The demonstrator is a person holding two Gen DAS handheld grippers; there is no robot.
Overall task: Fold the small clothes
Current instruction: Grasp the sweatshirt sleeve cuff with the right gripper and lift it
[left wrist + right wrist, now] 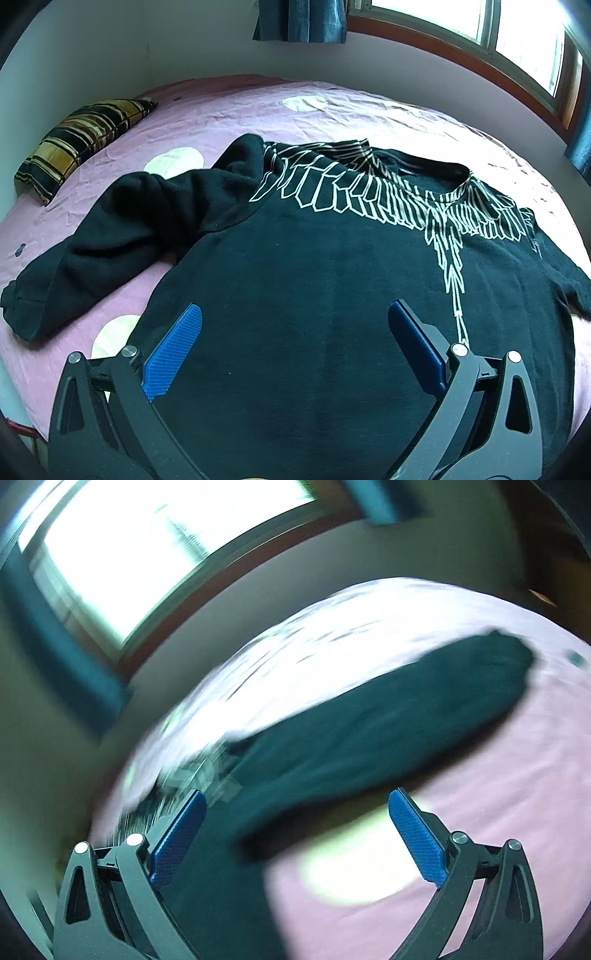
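We see a bed (369, 110) covered by a pink sheet with pale round spots, creased in places. Directly on it lies a black sweatshirt (314, 277) spread front-up, white feather-like line print across its chest and shoulders; one sleeve (110, 236) is bunched and trails toward the bed's edge. Near the wall corner rests a striped pillow (81, 140) in black, yellow and brown, well apart from the sweatshirt. In the right wrist view (heavily blurred) we make out the same pink sheet (498, 794) with a dark sleeve (388, 716) stretched across it.
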